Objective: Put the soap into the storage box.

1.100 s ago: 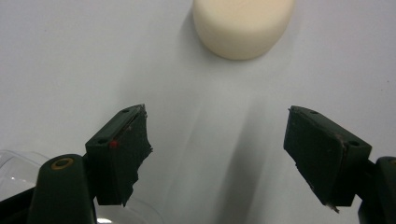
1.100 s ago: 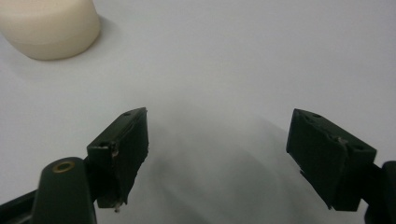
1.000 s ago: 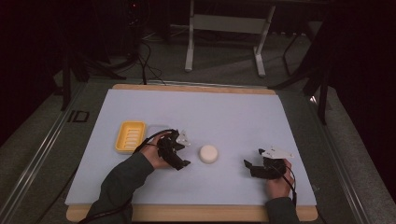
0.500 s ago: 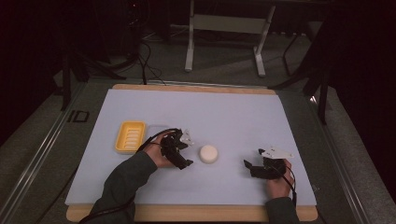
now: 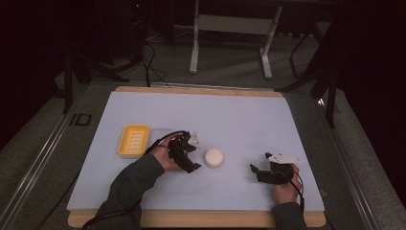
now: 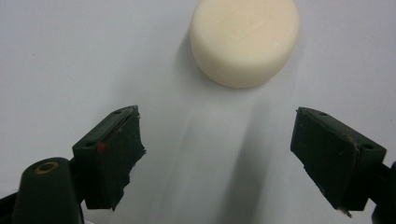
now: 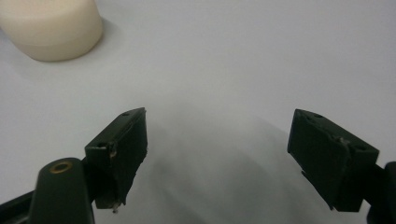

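- Landmark = the cream soap puck, lying flat on the white table mat, roughly mid-front; everything else is placed relative to it.
- Left gripper sits just left of the puck, nose aimed at it. In the left gripper view the puck lies ahead of the tips, not between them, w/ bare mat in the gap.
- Its jaws stand spread and have just been opening, nothing pinched. Probably widening so the gap clears the puck's round side before closing in; judgement only.
- The tilt of the left gripper, low and angled toward the puck, suits a side grab on a short flat thing.
- Right gripper is well to the right of the puck and a bit nearer the person, jaws spread, empty. The puck shows far off at top left in the right gripper view. Looks parked, kept out of the way so the left hand has room.
- Yellow soap dish is left of the puck, beyond the left gripper and empty, ribbed floor up. Likely the drop spot, which would explain why the near-side hand does the work.
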`<state>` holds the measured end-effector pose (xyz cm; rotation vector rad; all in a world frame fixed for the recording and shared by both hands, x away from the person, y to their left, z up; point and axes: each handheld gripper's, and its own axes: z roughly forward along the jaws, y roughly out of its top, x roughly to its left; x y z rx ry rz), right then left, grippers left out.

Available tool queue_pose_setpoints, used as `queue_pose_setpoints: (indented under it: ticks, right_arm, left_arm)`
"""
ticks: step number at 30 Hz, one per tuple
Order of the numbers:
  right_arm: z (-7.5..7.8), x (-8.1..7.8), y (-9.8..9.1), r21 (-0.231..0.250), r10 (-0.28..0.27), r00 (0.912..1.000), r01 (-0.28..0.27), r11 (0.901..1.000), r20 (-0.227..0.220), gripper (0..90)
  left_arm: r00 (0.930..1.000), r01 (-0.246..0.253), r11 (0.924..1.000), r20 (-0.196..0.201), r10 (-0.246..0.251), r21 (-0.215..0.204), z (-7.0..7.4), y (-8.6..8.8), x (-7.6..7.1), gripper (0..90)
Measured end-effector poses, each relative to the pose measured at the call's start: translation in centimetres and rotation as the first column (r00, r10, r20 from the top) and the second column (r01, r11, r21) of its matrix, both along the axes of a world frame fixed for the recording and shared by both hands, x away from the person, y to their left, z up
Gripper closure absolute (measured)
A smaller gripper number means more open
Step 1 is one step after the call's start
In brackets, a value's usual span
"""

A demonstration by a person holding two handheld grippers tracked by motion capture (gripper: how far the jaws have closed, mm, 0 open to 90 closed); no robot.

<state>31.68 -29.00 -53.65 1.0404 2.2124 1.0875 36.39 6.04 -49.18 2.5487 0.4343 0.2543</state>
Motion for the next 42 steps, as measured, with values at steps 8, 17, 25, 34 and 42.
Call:
queue_pose_setpoints:
  ticks: [8,17,25,34,42]
  right_arm:
    - [0.0,-0.1,0.0,0.006,-0.001,1.0000,0.001,1.0000,0.002,19.5]
    - [0.0,-0.1,0.0,0.006,0.001,1.0000,-0.002,1.0000,0.004,19.5]
    - [0.0,-0.1,0.0,0.007,0.003,1.0000,-0.003,1.0000,0.006,19.3]
    - [0.0,-0.1,-0.1,0.010,0.005,0.9999,-0.005,0.9999,0.009,19.1]
    - [0.0,-0.1,-0.1,0.008,0.007,0.9999,-0.007,0.9999,0.010,19.1]
  left_arm:
    - [1.0000,0.009,1.0000,0.001,-0.009,0.002,0.1,-0.6,0.2,16.2]
    - [0.9998,0.020,0.9997,-0.005,-0.020,0.012,-0.2,-1.2,0.5,15.8]
    - [0.9987,0.041,0.9991,-0.029,-0.041,0.011,-0.5,-2.0,0.5,16.5]
    - [0.9979,0.057,0.9980,-0.031,-0.056,0.027,-0.9,-2.9,0.4,16.5]
    - [0.9966,0.068,0.9975,-0.047,-0.067,0.016,-1.2,-3.8,0.8,12.2]
